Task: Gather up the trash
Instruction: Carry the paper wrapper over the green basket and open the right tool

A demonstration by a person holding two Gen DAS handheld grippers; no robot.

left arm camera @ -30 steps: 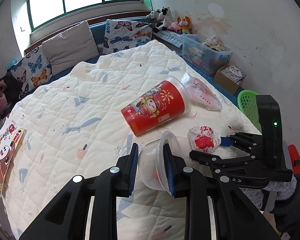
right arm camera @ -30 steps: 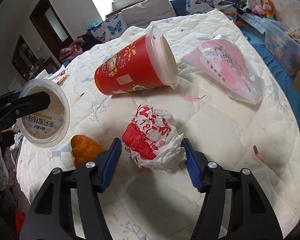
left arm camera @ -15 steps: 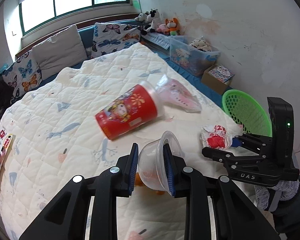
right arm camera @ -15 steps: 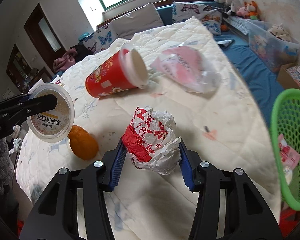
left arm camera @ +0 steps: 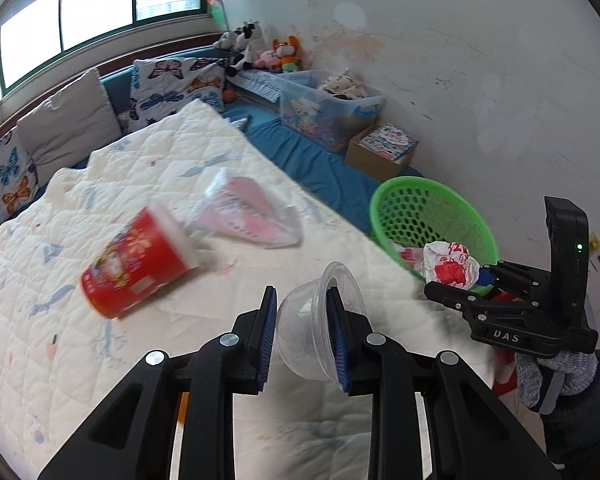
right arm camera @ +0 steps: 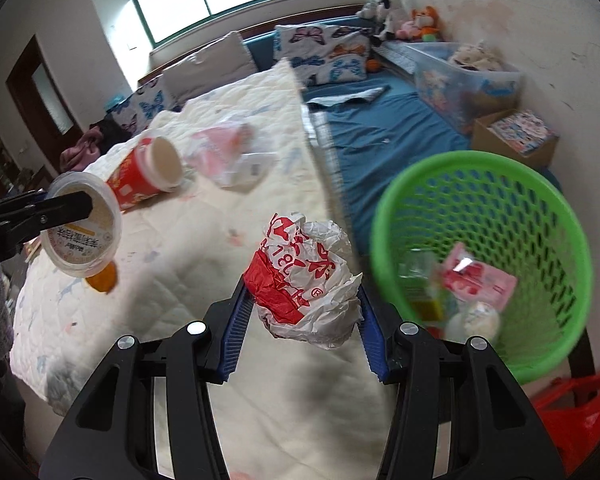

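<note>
At the bottom centre my right gripper (right arm camera: 302, 320) clenches a crumpled wrapper (right arm camera: 306, 280), my left gripper (left arm camera: 302, 334) grasps a plastic tub (left arm camera: 320, 322), the green basket (right arm camera: 480, 168) at right, the red cup (right arm camera: 144, 174) upper left on the bed (right arm camera: 204, 240).

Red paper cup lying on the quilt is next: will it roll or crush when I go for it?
Probably rolls: the red paper cup lies on its side on the soft quilt, tapered, so it would likely curve away. It looks empty and light, so a nudge may shift it. Thin paper walls could dent under a firm squeeze near the rim.
</note>
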